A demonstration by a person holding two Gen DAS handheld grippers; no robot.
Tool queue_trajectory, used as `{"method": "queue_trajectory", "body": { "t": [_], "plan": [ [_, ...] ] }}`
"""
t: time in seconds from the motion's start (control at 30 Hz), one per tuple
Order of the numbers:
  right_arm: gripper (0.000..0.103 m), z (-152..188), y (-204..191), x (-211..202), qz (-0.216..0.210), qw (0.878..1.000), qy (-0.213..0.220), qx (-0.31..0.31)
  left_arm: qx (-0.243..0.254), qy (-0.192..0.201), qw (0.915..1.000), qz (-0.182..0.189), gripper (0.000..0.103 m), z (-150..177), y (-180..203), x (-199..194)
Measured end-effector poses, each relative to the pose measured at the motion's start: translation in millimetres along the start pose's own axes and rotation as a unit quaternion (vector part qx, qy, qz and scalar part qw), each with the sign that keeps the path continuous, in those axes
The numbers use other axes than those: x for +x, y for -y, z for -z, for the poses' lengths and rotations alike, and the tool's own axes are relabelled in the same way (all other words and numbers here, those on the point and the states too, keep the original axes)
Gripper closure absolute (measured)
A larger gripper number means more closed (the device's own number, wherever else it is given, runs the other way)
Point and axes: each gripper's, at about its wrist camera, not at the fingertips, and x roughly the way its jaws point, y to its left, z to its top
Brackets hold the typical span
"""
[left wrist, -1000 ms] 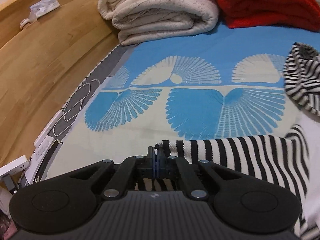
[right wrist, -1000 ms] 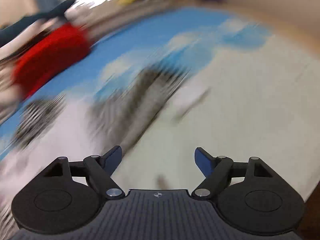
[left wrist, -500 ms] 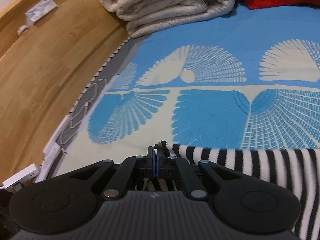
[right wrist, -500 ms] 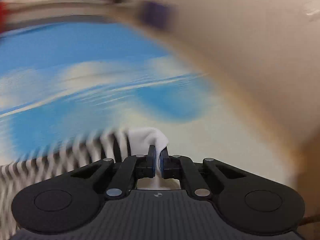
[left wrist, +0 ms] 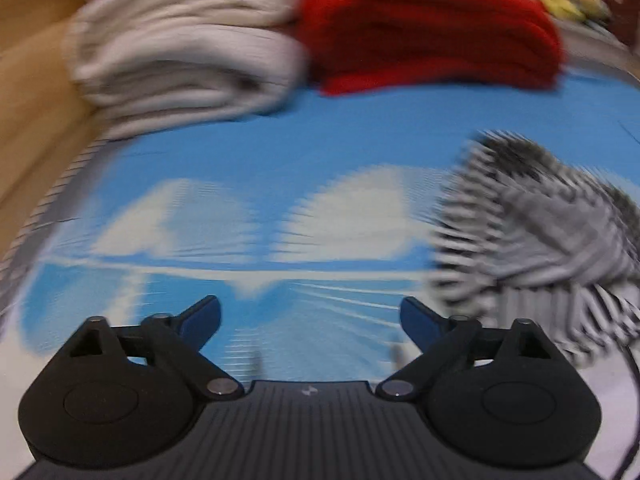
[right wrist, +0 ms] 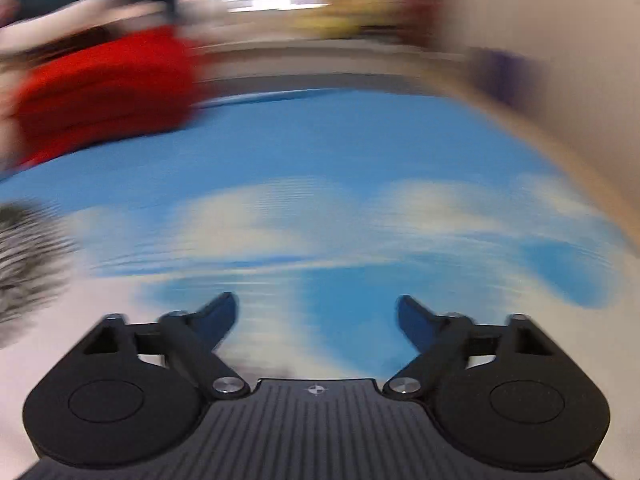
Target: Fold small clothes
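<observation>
- L claw (left wrist: 310, 320): jaws wide apart & opening, nothing btwn them. Only the blue-and-cream mat (left wrist: 280, 160) shows in the gap.
- L claw's blue fingertips (left wrist: 202, 316) hang over the mat; can't tell if they touch it, pic is smeared.
- Striped garment (left wrist: 540, 232) (black/white): lies in a heap on the mat, to the right of the L claw & a bit ahead. Near the claw's right finger but not btwn the jaws, not gripped. Folds too blurred to read.
- R claw (right wrist: 318, 316): jaws also wide apart & opening, nothing btwn them, just mat under the gap.
- In the R wrist view the same striped garment (right wrist: 24, 264) sits at the far left edge, well apart from the R claw.
- Further out, L view: cream blanket (left wrist: 184, 52) folded in a thick stack at the back left of the mat.
- Red blanket (left wrist: 432, 32) folded just beside it on the right; the two look to be touching.
- Red blanket also in R view, upper left (right wrist: 104, 92), heavily smeared.
- Wood surface (left wrist: 32, 92) runs along the mat's left edge.
- Containers: none made out in either view. Clutter beyond the blankets is only colour smears, can't ID.
</observation>
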Motion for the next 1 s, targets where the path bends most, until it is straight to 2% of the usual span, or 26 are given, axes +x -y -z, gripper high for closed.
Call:
{"method": "queue_trajectory", "body": {
  "t": [0.07,0.1,0.13,0.17,0.2,0.23,0.27,0.3,0.33,0.37,0.43,0.5,0.57,0.6,0.67,0.7,0.73,0.77,0.8,0.83,0.87,0.93,1.0],
  "plan": [
    [0.004,-5.6,-51.4,39.8,-0.01,0.996,0.008,-0.087,0.048,-0.031,0.9981,0.023,0.003,5.8,25.7,20.7],
    [0.004,-6.8,-72.2,60.5,-0.005,0.992,0.006,-0.128,0.078,-0.062,0.9942,0.04,0.006,10.6,39.3,32.9],
    [0.004,-5.3,-93.9,70.0,-0.003,0.987,0.0,-0.162,0.088,-0.054,0.9932,0.053,0.018,15.0,45.1,34.5],
    [0.004,-5.9,-105.8,90.5,-0.002,0.982,-0.013,-0.188,0.095,-0.042,0.9923,0.068,0.035,15.1,47.9,31.5],
    [0.005,-5.9,-120.0,93.3,-0.003,0.979,-0.033,-0.199,0.096,-0.051,0.9877,0.113,0.087,11.5,49.5,30.2],
    [0.012,-3.5,-126.3,99.6,-0.014,0.978,-0.053,-0.2,0.083,-0.062,0.9834,0.149,0.103,7.4,51.3,29.3],
    [0.043,-6.2,-125.7,104.4,-0.04,0.98,-0.058,-0.184,0.089,-0.059,0.9833,0.147,0.103,5.6,57.0,27.8],
    [0.083,-8.9,-132.6,110.0,-0.071,0.983,-0.057,-0.161,0.124,-0.037,0.984,0.123,0.103,4.5,69.0,25.1],
    [0.101,-15.8,-134.4,114.3,-0.068,0.983,-0.064,-0.155,0.149,-0.014,0.9841,0.095,0.103,2.4,79.9,25.4],
    [0.1,-21.6,-138.7,118.1,-0.051,0.983,-0.063,-0.165,0.148,-0.007,0.9854,0.083,0.103,-0.7,83.9,28.1],
    [0.101,-29.9,-151.6,122.8,-0.006,0.982,-0.048,-0.184,0.117,0.012,0.9913,0.058,0.103,-16.9,88.5,36.8],
    [0.101,-41.5,-144.4,127.9,0.052,0.986,-0.029,-0.159,0.095,0.042,0.9944,0.02,0.103,-34.4,94.1,46.7],
    [0.103,-55.1,-145.7,143.1,0.122,0.982,0.007,-0.145,0.072,0.054,0.9958,-0.018,0.103,-48.3,99.7,57.6],
    [0.103,-60.5,-146.7,151.4,0.137,0.981,0.02,-0.138,0.062,0.06,0.9957,-0.033,0.103,-53.5,102.0,61.7],
    [0.102,-64.4,-145.5,165.0,0.153,0.98,0.023,-0.123,0.041,0.079,0.9957,-0.026,0.1,-64.0,104.3,62.0],
    [0.102,-62.2,-145.4,172.5,0.149,0.982,0.01,-0.119,0.031,0.082,0.9961,-0.013,0.09,-65.8,102.2,58.4],
    [0.099,-57.8,-145.9,176.6,0.147,0.982,0.004,-0.116,0.021,0.08,0.9966,-0.004,0.063,-66.3,101.1,53.4],
    [0.086,-52.3,-144.5,174.1,0.144,0.983,0.006,-0.113,0.014,0.08,0.9967,0.011,0.046,-63.3,95.9,44.8],
    [0.076,-45.3,-140.5,161.7,0.13,0.986,0.016,-0.106,0.014,0.079,0.9964,0.027,0.02,-58.9,90.5,37.0],
    [0.051,-40.8,-139.1,151.1,0.108,0.989,0.028,-0.1,0.02,0.08,0.9958,0.039,0.011,-51.5,83.9,27.7],
    [0.028,-32.4,-132.2,133.2,0.083,0.991,0.044,-0.095,0.03,0.083,0.9949,0.048,0.01,-47.9,80.4,18.9],
    [0.011,-19.7,-121.1,99.4,0.062,0.991,0.065,-0.104,0.069,0.055,0.9944,0.058,0.002,-35.8,72.1,13.5],
    [0.008,-13.4,-115.1,82.0,0.06,0.987,0.065,-0.135,0.101,0.0,0.9936,0.051,0.001,-17.0,69.8,26.5]
  ]
}}
